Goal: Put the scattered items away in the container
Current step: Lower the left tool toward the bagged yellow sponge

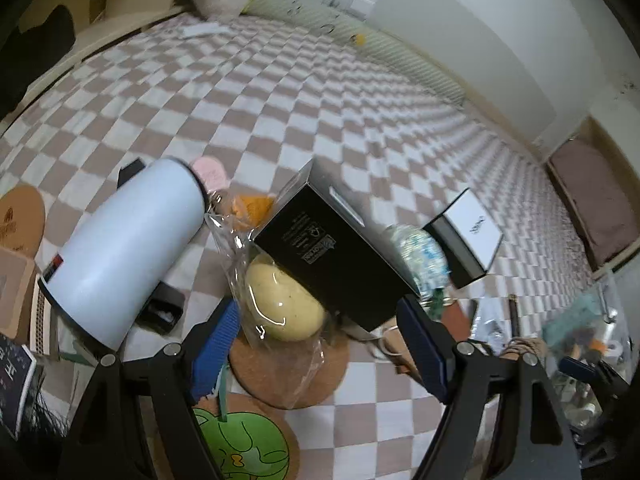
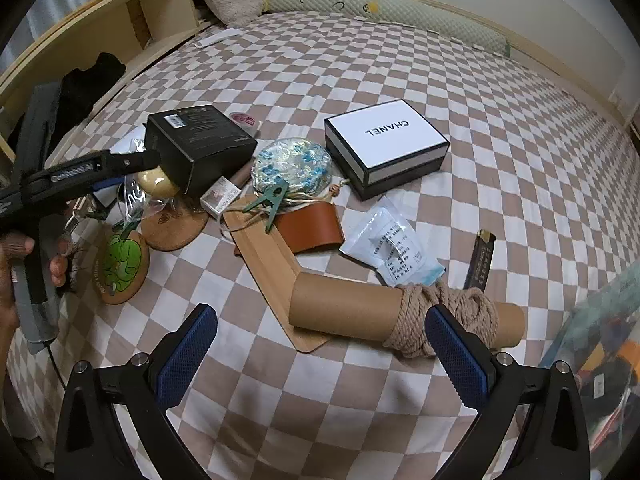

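The left gripper (image 1: pixel 320 344) was seen spread wide around a black box (image 1: pixel 332 248), which was tilted over a bagged yellow ball (image 1: pixel 282 304); whether the pads (image 1: pixel 212 356) touched the box could not be told. In the right view the same box (image 2: pixel 200 144) was seen at the far left, at the tip of the left gripper. A white bottle (image 1: pixel 120 252) lay left of the box, and cork coasters (image 1: pixel 288 376) lay beneath the ball. The right gripper (image 2: pixel 320 352) was held open above the checked bedsheet (image 2: pixel 500 128), its right pad just beside a rope-wound tube (image 2: pixel 400 312). A Chanel box (image 2: pixel 386 146) stood farther off, right of a patterned disc (image 2: pixel 292 164). The clear container (image 2: pixel 608 340) was visible at the right edge
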